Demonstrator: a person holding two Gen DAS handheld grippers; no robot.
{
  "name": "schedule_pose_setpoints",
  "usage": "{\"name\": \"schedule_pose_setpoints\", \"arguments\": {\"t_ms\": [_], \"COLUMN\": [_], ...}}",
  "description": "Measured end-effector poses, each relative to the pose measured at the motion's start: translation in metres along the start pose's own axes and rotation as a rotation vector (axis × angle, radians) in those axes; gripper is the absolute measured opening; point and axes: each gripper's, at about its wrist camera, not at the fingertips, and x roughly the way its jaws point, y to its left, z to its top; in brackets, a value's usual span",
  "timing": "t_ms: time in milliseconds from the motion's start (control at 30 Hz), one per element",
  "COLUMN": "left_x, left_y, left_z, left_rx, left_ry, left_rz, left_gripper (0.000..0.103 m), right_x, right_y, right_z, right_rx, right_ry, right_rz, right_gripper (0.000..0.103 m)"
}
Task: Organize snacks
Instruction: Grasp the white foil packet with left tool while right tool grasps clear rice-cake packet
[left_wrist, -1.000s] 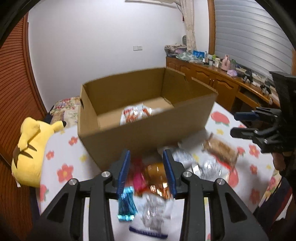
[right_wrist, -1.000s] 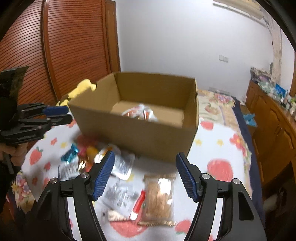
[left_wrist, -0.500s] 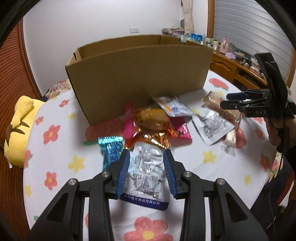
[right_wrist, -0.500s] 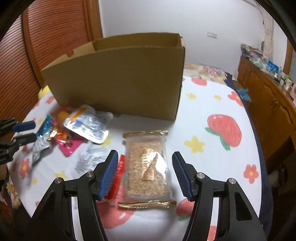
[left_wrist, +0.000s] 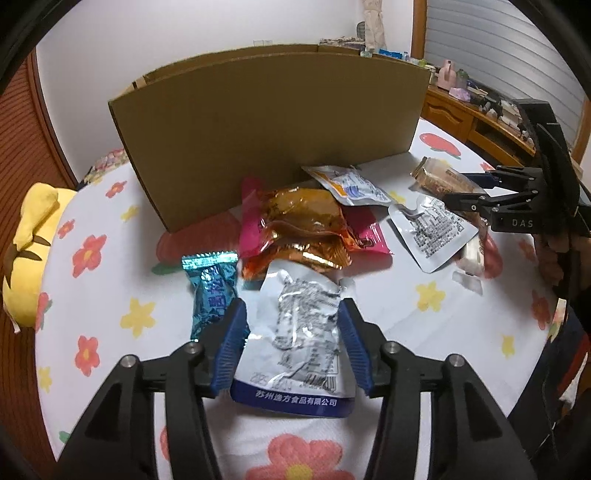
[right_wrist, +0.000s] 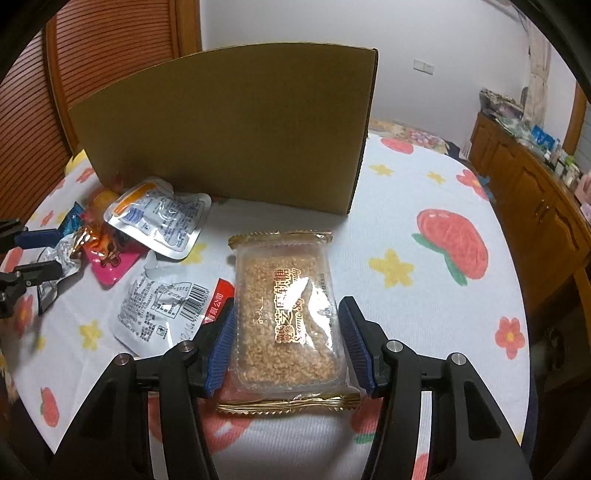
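Observation:
A silver pouch with a blue band (left_wrist: 299, 332) lies flat on the flowered tablecloth between the fingers of my left gripper (left_wrist: 293, 343). Its jaws are opening and the pads stand at the pouch's edges without pressing. My right gripper (right_wrist: 288, 343) straddles a clear sesame candy pack (right_wrist: 288, 314); its jaws are closing, with a small gap still showing on the right side. The cardboard box (left_wrist: 273, 129) stands upright behind the snacks, its inside hidden. An orange foil pack (left_wrist: 303, 229), a teal candy (left_wrist: 212, 291) and a white pouch (right_wrist: 159, 218) lie before it.
A barcode pouch (right_wrist: 162, 310) over a red pack lies left of the sesame pack. A yellow plush toy (left_wrist: 26, 251) sits at the table's left edge. A wooden sideboard (right_wrist: 535, 192) with clutter runs along the right. The round table's rim is close behind both grippers.
Both grippers have sunk toward the table, so the box's inside is out of sight. The left jaws have widened around the silver pouch; the right jaws have narrowed around the sesame pack.

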Motion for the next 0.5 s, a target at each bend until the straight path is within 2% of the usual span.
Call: {"name": "schedule_pose_setpoints", "arguments": {"t_ms": [233,333,500], "left_x": [-0.009,-0.011,0.001], "left_y": [0.002,0.0,0.001], "left_z": [0.0,-0.001,-0.002], "left_rx": [-0.019,-0.009,-0.013], "left_ry": [-0.013,-0.013,0.011], "left_rz": [-0.035,-0.053,-0.048], "left_gripper": [0.056,0.061,0.064], "right_x": [0.001,0.001,0.001], "right_y": [0.001,0.001,0.001], "right_z": [-0.001,-0.001,-0.001], "right_rx": [-0.001,-0.001,-0.001], "right_ry": [-0.002,-0.002,-0.001], "right_rz": [-0.003,-0.002,-0.003], "right_gripper": [0.056,0.056,0.057]}}
